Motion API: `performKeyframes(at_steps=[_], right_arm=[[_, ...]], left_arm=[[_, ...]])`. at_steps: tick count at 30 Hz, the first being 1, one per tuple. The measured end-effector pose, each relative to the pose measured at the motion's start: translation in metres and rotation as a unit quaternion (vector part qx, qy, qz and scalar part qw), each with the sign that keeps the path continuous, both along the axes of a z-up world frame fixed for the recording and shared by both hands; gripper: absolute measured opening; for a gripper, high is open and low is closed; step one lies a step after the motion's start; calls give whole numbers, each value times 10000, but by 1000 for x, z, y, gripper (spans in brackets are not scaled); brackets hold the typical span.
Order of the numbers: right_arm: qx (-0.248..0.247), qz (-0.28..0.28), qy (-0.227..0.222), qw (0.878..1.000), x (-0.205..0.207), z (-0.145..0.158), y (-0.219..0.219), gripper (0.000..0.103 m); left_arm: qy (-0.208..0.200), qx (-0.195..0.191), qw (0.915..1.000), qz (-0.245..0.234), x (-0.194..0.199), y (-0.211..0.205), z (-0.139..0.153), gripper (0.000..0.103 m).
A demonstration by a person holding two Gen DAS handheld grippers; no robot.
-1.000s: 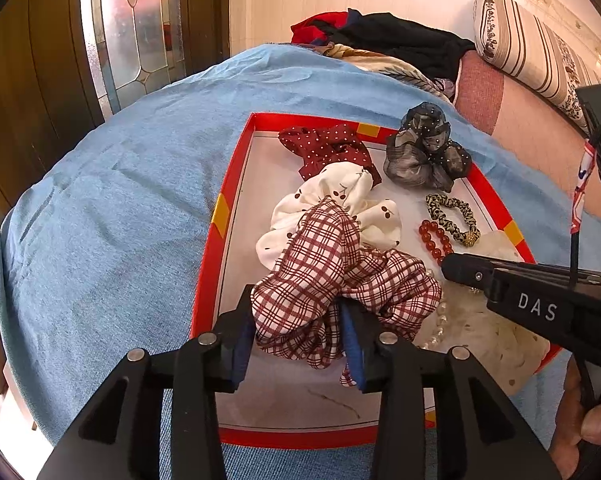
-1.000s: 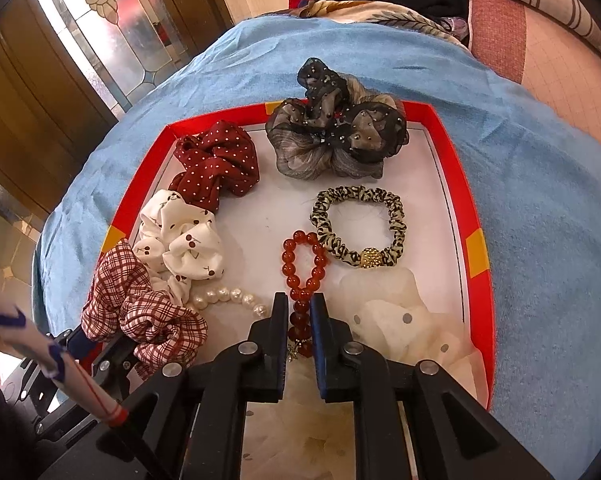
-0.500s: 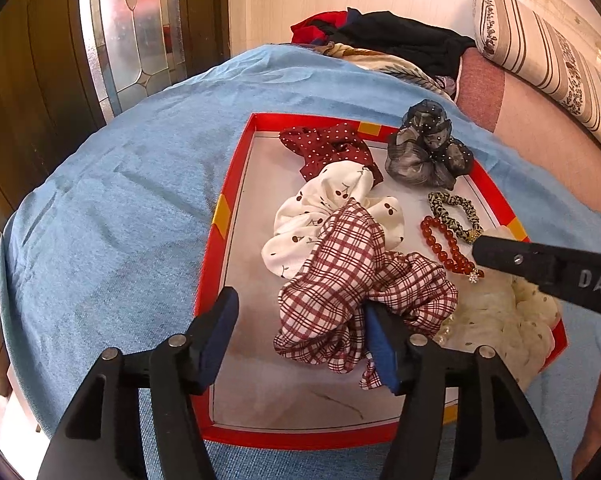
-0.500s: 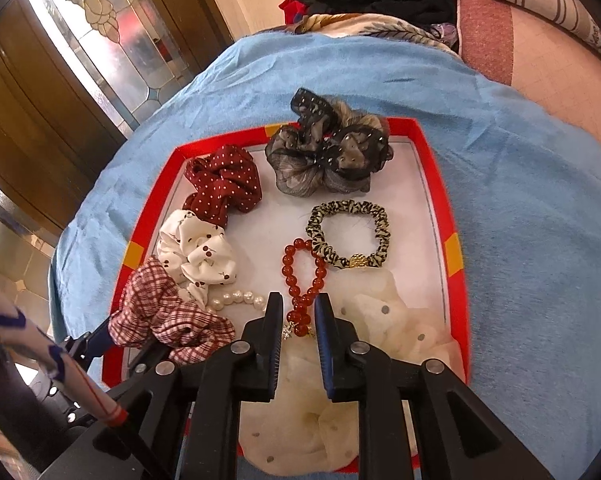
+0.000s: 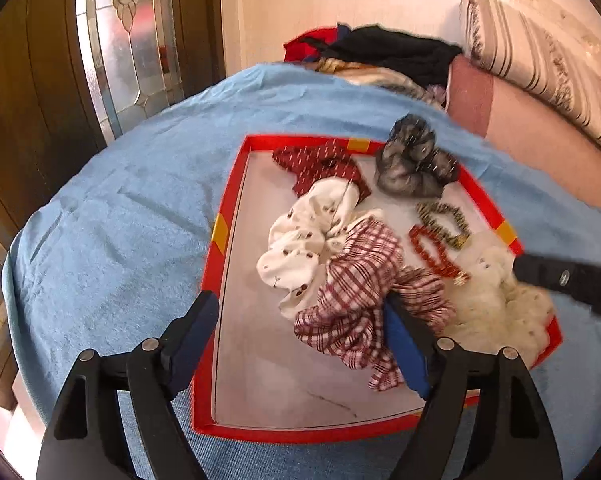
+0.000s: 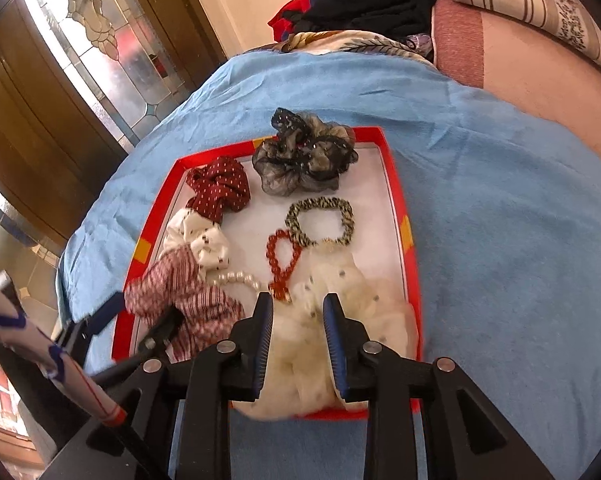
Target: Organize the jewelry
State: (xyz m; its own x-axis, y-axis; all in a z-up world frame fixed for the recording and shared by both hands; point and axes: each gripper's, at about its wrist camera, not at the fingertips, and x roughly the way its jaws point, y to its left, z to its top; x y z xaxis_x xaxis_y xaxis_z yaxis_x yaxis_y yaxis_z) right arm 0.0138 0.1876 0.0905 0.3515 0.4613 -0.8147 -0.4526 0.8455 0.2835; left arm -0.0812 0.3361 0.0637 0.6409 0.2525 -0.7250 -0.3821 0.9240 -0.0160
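A red-rimmed tray on a blue cloth holds the jewelry. My left gripper is opening wide. The plaid scrunchie lies loose between its fingers and leans on the right pad only. My right gripper hovers over the cream dotted scrunchie with its jaws opening and gripping nothing. The red bead bracelet lies just past its left fingertip. Beside it are a pearl strand and a leopard hair tie.
Further back in the tray lie a white cherry-print scrunchie, a dark red dotted one and a grey sheer one. Behind the blue cloth are piled clothes, a striped pillow and a glass-panelled door.
The left jaws spread apart and let go of the plaid scrunchie, which slumped rightward. The right gripper released the red bead bracelet, drew back and up, and its jaws parted.
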Motion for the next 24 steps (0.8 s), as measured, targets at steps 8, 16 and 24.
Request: performKeyframes(at_steps=[8,16,24], right_arm=[[-17,-144,94,9999,-16,-7,-19,28],[-66,-277,60,9996,-34,-9,-34,51],[-243,-207,-144,9994,-58,-6,-43,51]], left_arm=[[-347,159,9992,-131,-13,-8,12,87],[-277,262,9992,-108,-25,-19,12,92],[-303,3,9995,105,-47,-23,17,92]])
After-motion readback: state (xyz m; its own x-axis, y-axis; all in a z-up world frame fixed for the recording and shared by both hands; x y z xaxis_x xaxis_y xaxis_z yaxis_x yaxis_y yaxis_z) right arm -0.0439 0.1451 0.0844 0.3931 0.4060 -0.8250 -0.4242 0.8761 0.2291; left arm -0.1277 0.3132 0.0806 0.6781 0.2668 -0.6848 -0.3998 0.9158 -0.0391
